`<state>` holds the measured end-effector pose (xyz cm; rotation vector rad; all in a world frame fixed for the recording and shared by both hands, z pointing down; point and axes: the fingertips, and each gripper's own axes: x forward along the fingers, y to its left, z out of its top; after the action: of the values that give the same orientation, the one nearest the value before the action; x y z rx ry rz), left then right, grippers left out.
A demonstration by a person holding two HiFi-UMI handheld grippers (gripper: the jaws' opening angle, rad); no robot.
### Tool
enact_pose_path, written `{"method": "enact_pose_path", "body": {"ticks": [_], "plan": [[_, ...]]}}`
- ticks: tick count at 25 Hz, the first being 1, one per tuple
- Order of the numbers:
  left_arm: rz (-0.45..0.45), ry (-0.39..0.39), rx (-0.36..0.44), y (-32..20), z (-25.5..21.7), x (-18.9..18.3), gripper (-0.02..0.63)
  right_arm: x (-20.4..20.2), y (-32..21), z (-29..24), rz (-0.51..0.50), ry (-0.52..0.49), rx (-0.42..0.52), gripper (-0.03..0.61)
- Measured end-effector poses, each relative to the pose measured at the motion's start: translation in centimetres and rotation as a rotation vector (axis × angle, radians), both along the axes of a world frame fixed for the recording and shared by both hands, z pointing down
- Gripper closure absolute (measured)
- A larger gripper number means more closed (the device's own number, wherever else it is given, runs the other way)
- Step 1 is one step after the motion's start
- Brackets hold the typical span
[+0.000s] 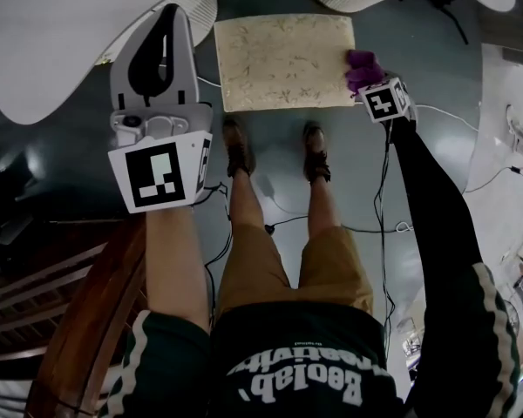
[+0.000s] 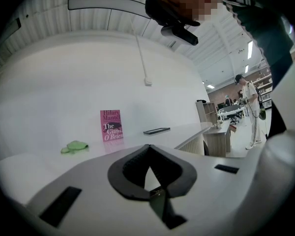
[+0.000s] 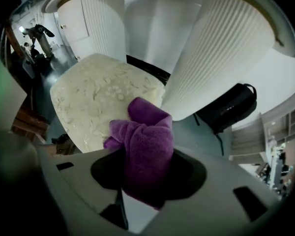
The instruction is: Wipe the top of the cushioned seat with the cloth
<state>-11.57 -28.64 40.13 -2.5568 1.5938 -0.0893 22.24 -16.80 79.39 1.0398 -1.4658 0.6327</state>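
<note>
Right gripper [image 1: 372, 84] is clamped on the purple cloth [image 1: 361, 63] at the right edge of the cushioned seat [image 1: 279, 59], whose long axis runs frame-left. Left gripper [image 1: 167, 16], closed and empty, sits upper left, off the seat.

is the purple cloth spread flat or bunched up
Bunched up: purple cloth wadded in folds, clamped in the right gripper at the edge of the cushioned seat.

Left gripper [image 1: 168, 16] raised, fingers [image 1: 185, 55] together; right gripper [image 1: 368, 84] extended, clamping cloth [image 1: 362, 63].
</note>
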Motion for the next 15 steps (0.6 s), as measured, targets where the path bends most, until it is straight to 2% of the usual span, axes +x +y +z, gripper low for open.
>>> {"method": "enact_pose_path", "body": {"ticks": [5,7,8,10,12,15], "plan": [[0.030,-0.016,-0.001,0.1,0.2,2.4,0.600,2.7,1.6,0.8,0.033,-0.018,-0.003,0.391],[0.031,-0.018,0.001,0.1,0.0,2.5,0.600,2.0,1.5,0.3,0.055,-0.068,0.038,0.391],[0.027,-0.019,0.003,0.2,-0.1,2.4,0.600,1.2,0.8,-0.6,0.061,-0.108,0.091,0.391],[0.016,-0.028,0.011,0.3,-0.4,1.7,0.600,-1.8,-0.9,-3.5,0.057,-0.214,0.219,0.391],[0.004,-0.055,0.017,0.5,-0.3,0.8,0.600,-6.3,-1.8,-6.6,0.039,-0.332,0.306,0.391],[-0.014,-0.058,0.005,0.8,0.3,-1.0,0.600,-14.3,-1.7,-9.0,-0.018,-0.482,0.342,0.391]]}}
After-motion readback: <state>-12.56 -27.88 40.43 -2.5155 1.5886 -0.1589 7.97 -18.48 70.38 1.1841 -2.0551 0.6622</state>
